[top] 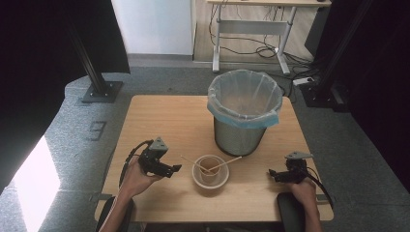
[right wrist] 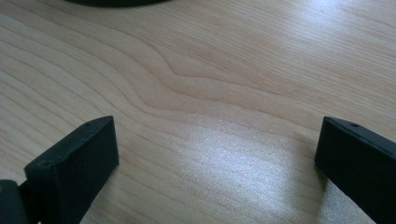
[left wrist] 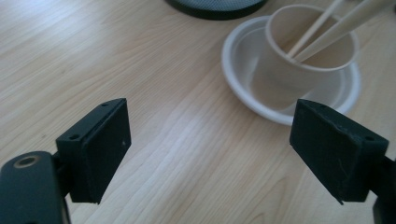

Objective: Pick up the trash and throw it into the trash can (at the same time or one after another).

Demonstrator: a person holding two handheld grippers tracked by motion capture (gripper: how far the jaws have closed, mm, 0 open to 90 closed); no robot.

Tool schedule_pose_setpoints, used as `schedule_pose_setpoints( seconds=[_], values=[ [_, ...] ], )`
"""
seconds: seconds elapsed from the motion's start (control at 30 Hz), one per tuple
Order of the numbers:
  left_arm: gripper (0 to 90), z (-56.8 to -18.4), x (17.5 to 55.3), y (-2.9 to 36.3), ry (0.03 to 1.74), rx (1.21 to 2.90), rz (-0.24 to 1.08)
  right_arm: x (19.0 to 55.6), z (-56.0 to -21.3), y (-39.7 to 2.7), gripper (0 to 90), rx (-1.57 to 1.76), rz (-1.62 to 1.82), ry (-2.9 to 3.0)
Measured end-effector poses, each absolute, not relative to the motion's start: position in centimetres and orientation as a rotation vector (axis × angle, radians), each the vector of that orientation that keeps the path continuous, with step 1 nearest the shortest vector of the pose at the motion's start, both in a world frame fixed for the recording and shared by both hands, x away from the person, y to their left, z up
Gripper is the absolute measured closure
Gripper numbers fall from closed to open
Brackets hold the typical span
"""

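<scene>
I see my left gripper and right gripper with jaws wide and empty, flanking a paper cup holding chopsticks in a white bowl, before the lined bin.

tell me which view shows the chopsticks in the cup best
The high view: both chopsticks show full length, crossed and leaning out of the paper cup inside the white bowl. The left gripper view shows their lower parts close up, cut off at the top edge. The right gripper view faces bare table.
</scene>
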State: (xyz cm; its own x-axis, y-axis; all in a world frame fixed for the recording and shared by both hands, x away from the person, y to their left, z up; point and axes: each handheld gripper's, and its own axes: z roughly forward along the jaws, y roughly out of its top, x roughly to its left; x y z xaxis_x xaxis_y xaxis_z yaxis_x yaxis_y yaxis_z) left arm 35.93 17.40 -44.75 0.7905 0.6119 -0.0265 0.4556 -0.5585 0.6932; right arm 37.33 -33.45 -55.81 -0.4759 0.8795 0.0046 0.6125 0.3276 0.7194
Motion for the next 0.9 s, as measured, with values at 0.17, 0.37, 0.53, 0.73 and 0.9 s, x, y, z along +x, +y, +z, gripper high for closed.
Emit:
schedule_pose_setpoints(
  seconds=[0.17,0.37,0.53,0.73,0.9],
  values=[
    [14.8,-44.3,36.0,16.2,0.73,2.258,0.254,37.3,-55.8,-33.4,0.0,1.32,0.942,2.212],
    [20.5,-43.5,35.9,14.5,0.648,2.297,0.248,37.3,-55.8,-33.4,0.0,1.319,0.943,2.213],
    [33.7,-42.7,36.0,13.9,0.599,2.306,0.227,37.3,-55.8,-33.4,0.0,1.32,0.943,2.213],
    [50.6,-42.0,36.0,13.3,0.552,2.329,0.187,37.3,-55.8,-33.4,0.0,1.319,0.943,2.213],
    [62.6,-41.6,36.0,13.1,0.538,2.363,0.164,37.3,-55.8,-33.4,0.0,1.319,0.943,2.213]
  ],
)
